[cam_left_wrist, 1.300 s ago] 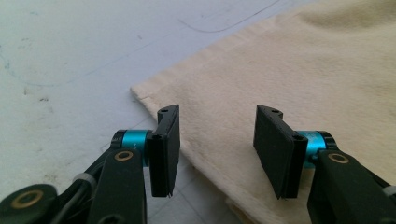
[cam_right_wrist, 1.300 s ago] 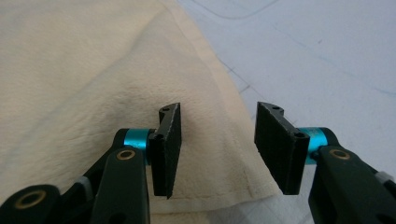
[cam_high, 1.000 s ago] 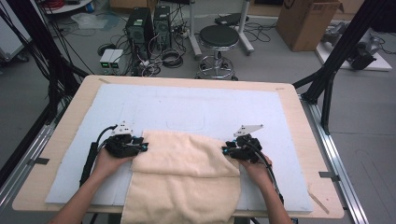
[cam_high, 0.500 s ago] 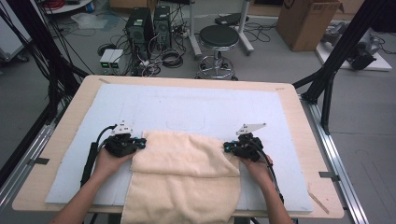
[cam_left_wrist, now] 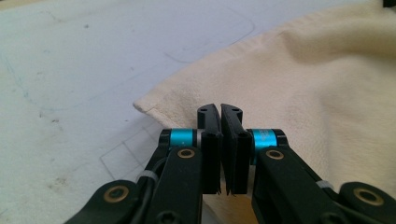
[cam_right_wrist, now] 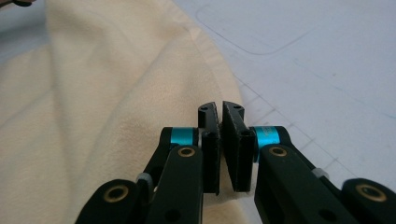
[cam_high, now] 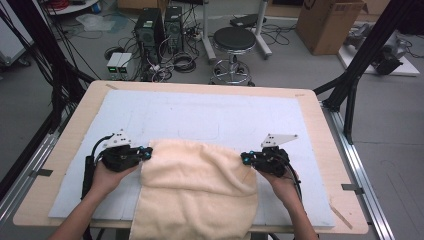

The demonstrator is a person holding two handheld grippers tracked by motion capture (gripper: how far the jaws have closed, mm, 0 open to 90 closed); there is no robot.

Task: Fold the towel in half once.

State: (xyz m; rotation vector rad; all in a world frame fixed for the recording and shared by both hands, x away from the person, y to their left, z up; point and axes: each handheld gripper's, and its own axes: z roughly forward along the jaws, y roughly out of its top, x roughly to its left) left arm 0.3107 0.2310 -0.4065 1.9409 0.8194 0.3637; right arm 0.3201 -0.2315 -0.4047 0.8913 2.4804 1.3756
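Observation:
A cream towel (cam_high: 195,185) lies on the white mat (cam_high: 200,110), and its near end hangs over the table's front edge. My left gripper (cam_high: 147,153) is at the towel's far left corner, with its jaws pressed together on the towel's edge. My right gripper (cam_high: 244,159) is at the far right corner, gripping the edge the same way. In the left gripper view the jaws (cam_left_wrist: 219,109) are shut, with the towel (cam_left_wrist: 327,84) under and beyond them. The right gripper view shows shut jaws (cam_right_wrist: 219,108) over the towel (cam_right_wrist: 116,116).
The mat covers most of the wooden table (cam_high: 310,100), with faint drawn outlines beyond the towel. Off the table's far side stand a stool (cam_high: 235,42), computer cases (cam_high: 155,30) and cables. Black frame legs (cam_high: 350,85) rise at both sides.
Both hands have risen a little at the towel's far corners. The towel's far edge now stands slightly off the mat.

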